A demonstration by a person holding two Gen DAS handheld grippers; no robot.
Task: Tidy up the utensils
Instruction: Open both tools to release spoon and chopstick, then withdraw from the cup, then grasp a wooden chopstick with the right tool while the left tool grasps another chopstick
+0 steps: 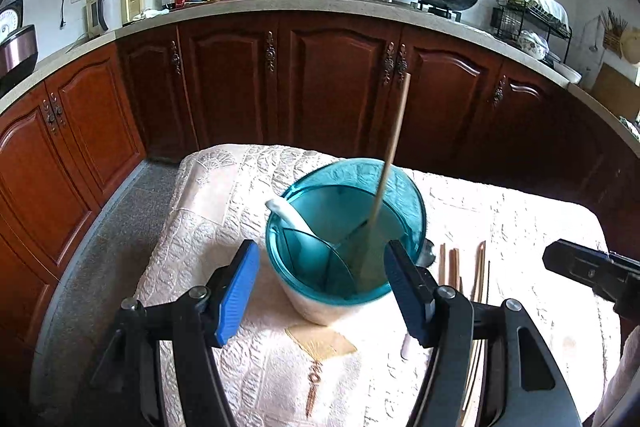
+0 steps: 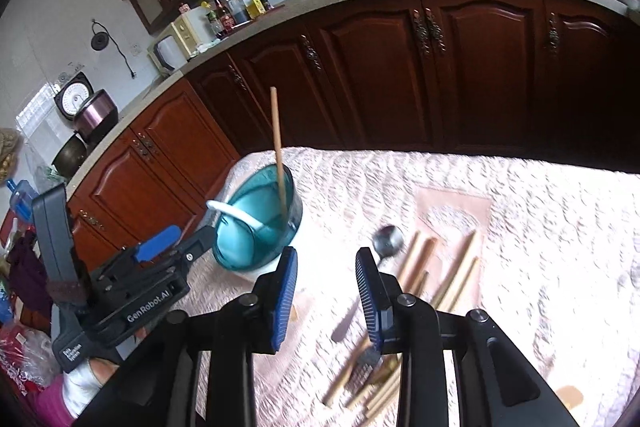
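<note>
A teal see-through utensil holder (image 1: pixel 404 187) (image 2: pixel 248 227) with a white base stands on the quilted pink cloth (image 1: pixel 224 187). One wooden chopstick (image 1: pixel 394 143) (image 2: pixel 277 147) stands upright in it, and a white spoon (image 1: pixel 284 215) (image 2: pixel 236 211) leans over its left rim. My left gripper (image 1: pixel 322 255) (image 2: pixel 176 247) is open, its blue pads on either side of the holder's near wall and not pressing it. To its right, my right gripper (image 2: pixel 327 259) (image 1: pixel 592 271) is open and empty above the cloth. A metal spoon (image 2: pixel 388 241) and several loose chopsticks (image 2: pixel 456 275) (image 1: pixel 454 267) lie just beyond it.
The cloth-covered table (image 2: pixel 520 207) ends a little behind the holder. Dark wooden cabinets (image 1: pixel 336 83) under a stone counter (image 1: pixel 280 7) run behind and to the left. The counter carries bottles, a pot, a wok and a dish rack. A grey floor strip (image 1: pixel 120 227) lies on the left.
</note>
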